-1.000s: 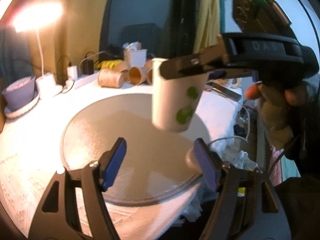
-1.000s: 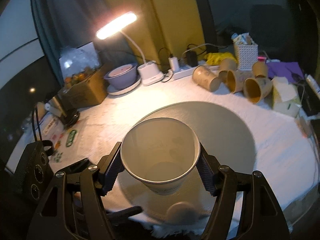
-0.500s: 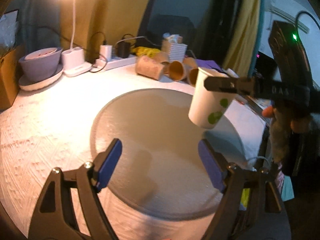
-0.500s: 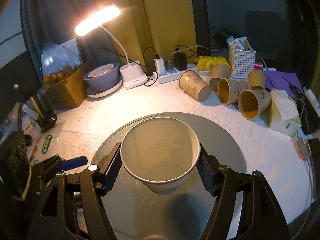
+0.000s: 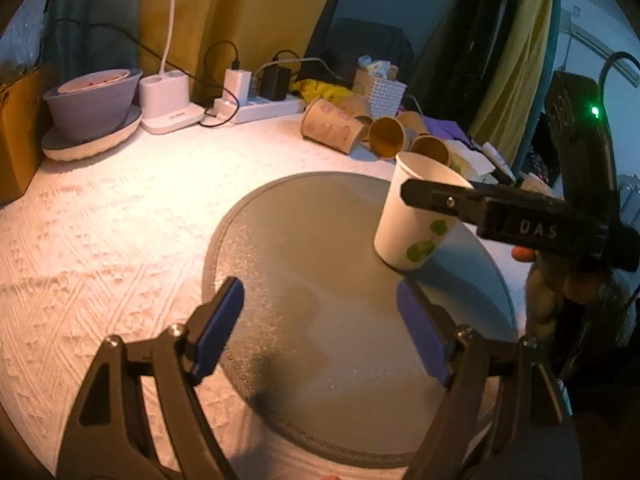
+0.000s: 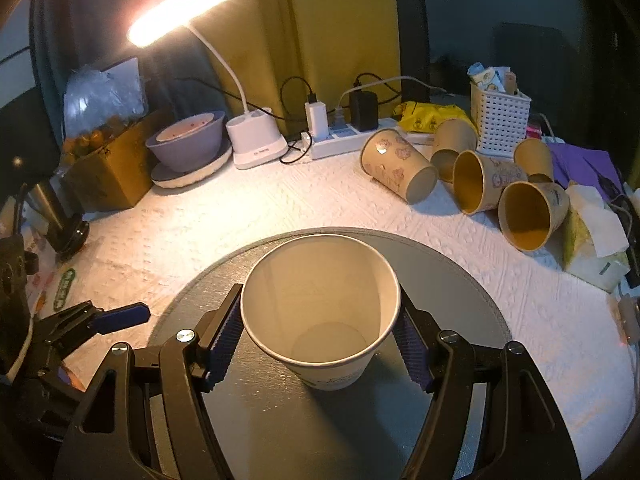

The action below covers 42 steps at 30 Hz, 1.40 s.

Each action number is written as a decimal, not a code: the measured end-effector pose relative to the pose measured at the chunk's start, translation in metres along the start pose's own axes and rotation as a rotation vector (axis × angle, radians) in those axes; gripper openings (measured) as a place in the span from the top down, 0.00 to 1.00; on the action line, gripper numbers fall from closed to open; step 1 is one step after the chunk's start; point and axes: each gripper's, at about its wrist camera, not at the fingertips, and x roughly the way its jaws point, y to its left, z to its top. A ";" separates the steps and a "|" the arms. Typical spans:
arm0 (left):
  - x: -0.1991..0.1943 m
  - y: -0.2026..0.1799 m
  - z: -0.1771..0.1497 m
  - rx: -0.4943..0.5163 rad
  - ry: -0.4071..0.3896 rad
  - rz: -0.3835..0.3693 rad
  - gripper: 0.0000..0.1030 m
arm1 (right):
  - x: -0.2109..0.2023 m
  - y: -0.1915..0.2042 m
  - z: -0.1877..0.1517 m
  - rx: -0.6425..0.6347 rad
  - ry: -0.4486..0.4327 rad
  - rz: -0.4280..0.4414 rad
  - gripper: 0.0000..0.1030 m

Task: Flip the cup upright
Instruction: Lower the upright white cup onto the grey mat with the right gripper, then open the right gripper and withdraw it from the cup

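A home desk: lamp (image 6: 180,10), power strip (image 6: 348,136), curtains (image 6: 340,32).

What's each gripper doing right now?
Left gripper: open, holding nothing, over the mat.
Right gripper: shut on the cup, mouth up.
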 end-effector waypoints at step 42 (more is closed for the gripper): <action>-0.048 -0.035 -0.017 0.038 -0.062 0.050 0.11 | -0.054 0.000 -0.042 0.041 -0.035 -0.084 0.18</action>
